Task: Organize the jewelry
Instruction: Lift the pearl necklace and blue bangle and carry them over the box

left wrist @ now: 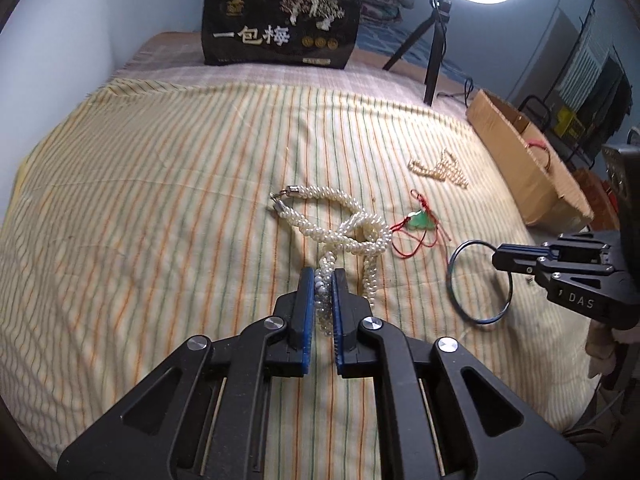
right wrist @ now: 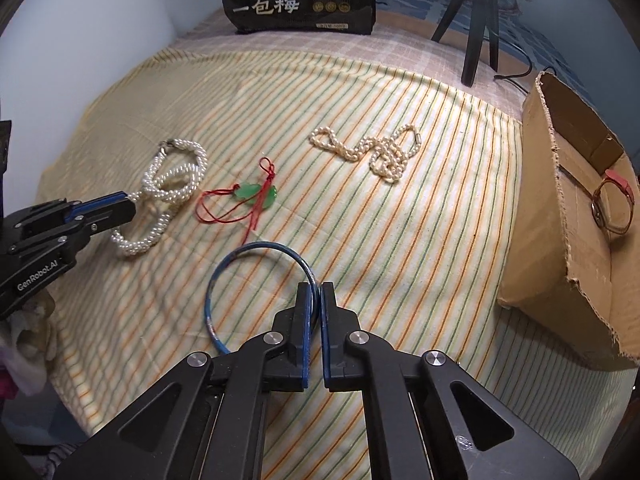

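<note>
My left gripper [left wrist: 324, 276] is shut on one end of a thick twisted white pearl necklace [left wrist: 352, 224], which lies coiled on the striped cloth; it also shows in the right wrist view [right wrist: 168, 188]. My right gripper [right wrist: 317, 288] is shut on a thin blue bangle [right wrist: 224, 276], seen in the left wrist view too [left wrist: 464, 304], resting against the cloth. A green pendant on a red cord [right wrist: 252, 196] lies between the two. A thin cream pearl strand [right wrist: 380, 148] lies farther back, right of the pendant.
An open cardboard box [right wrist: 560, 232] stands at the right edge of the bed with a red-strapped watch [right wrist: 612, 204] inside. A black snack bag [left wrist: 280, 24] stands at the back. A ring light on a tripod [left wrist: 434, 52] stands at the back right.
</note>
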`<state>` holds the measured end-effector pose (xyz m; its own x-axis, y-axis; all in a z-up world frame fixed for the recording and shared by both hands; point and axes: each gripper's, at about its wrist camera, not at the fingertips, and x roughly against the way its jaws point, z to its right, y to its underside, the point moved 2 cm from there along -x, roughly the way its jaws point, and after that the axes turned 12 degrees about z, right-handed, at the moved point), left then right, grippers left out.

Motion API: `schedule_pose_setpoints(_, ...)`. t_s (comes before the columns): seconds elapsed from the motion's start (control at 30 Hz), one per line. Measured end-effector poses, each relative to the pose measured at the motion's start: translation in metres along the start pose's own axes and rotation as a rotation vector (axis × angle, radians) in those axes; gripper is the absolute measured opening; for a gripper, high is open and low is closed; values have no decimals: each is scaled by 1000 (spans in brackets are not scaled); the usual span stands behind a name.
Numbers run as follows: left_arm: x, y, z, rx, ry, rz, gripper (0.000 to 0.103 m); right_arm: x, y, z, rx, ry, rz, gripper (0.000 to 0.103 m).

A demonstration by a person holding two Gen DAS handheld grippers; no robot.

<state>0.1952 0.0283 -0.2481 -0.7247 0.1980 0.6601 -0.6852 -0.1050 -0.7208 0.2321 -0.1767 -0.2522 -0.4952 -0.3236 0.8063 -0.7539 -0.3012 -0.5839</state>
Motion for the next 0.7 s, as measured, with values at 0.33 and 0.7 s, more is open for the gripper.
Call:
schedule_pose_setpoints(0.33, 26, -10, 1, 14, 7, 48, 6, 23, -4, -8, -18, -23, 48, 3)
schedule_pose_setpoints(0.7, 65, -33, -1, 8, 13, 131, 6, 61, -11, -13, -1, -24, 115, 2)
